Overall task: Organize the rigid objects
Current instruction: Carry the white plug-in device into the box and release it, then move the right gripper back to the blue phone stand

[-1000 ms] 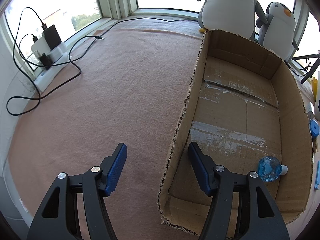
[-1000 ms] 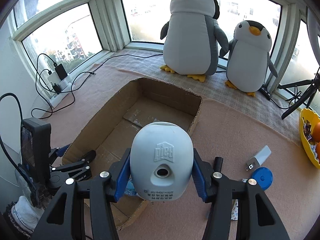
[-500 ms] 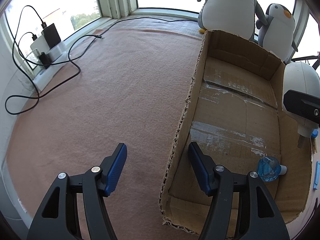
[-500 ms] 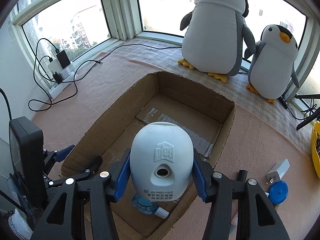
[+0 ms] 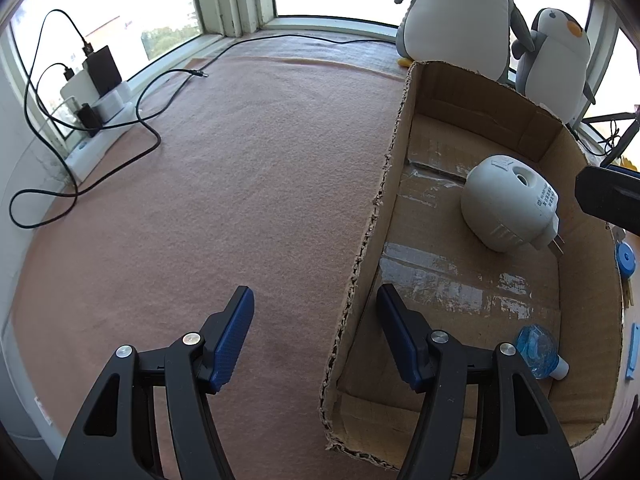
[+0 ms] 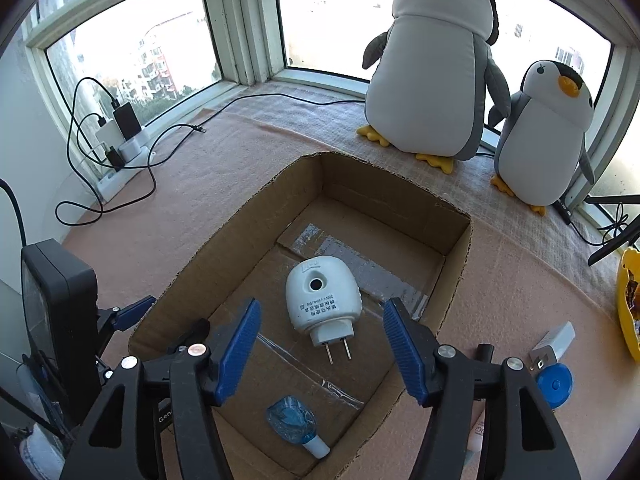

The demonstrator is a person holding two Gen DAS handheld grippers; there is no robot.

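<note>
An open cardboard box (image 6: pixel 456 248) (image 5: pixel 392 184) sits on the pink mat. A white plug-in device (image 6: pixel 322 300) (image 5: pixel 506 208) with two prongs lies inside it, apparently free of the gripper. A small blue bottle (image 6: pixel 294 420) (image 5: pixel 536 350) lies at the box's near end. My right gripper (image 6: pixel 320 344) is open and empty above the box, just over the white device. My left gripper (image 5: pixel 314 332) is open and empty, straddling the box's left wall low at its near corner.
Two plush penguins (image 6: pixel 432 68) (image 6: pixel 548 136) stand behind the box. A power strip with chargers and cables (image 5: pixel 96 92) lies at the left by the window. A white adapter (image 6: pixel 554 342), a blue round object (image 6: pixel 554 384) and a yellow bowl (image 6: pixel 628 304) lie right of the box.
My right gripper moved over the box, opened and let go of the white plug-in device, which now sits inside the box. My left gripper stayed put.
</note>
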